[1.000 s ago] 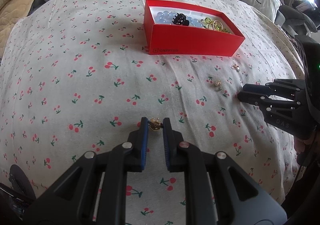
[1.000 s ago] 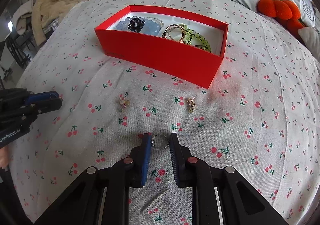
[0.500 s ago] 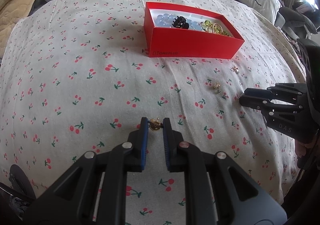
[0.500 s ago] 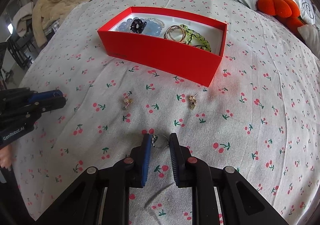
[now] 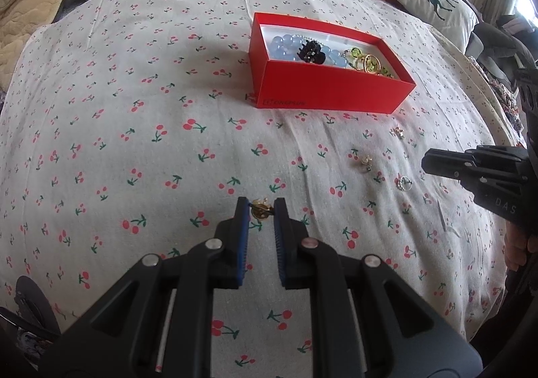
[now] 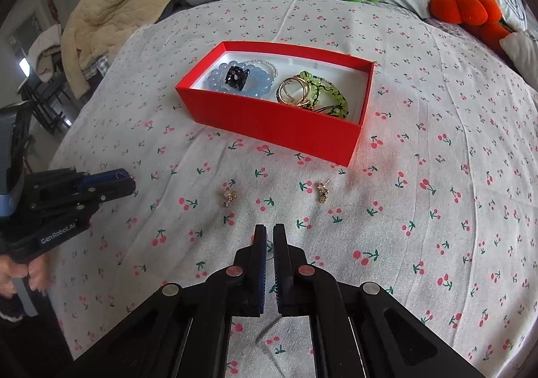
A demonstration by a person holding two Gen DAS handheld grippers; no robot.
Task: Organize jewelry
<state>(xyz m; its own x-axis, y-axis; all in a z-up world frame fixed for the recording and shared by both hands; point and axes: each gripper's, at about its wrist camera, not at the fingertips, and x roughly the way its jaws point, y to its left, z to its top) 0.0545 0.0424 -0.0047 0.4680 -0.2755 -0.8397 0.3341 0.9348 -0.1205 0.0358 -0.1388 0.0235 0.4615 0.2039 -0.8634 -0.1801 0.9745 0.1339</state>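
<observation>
Over bedspread (image 6: 437,210), right gripper (image 6: 269,230) tilts downward.

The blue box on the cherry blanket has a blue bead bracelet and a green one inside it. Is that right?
Not quite. The box is red, not blue. The right wrist view shows it sitting on the cherry blanket, with the blue bead bracelet and the green one inside it.

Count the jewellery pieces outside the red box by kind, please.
Earrings: 3, one of them in the left gripper
Ring: 1
Total: 4
</observation>
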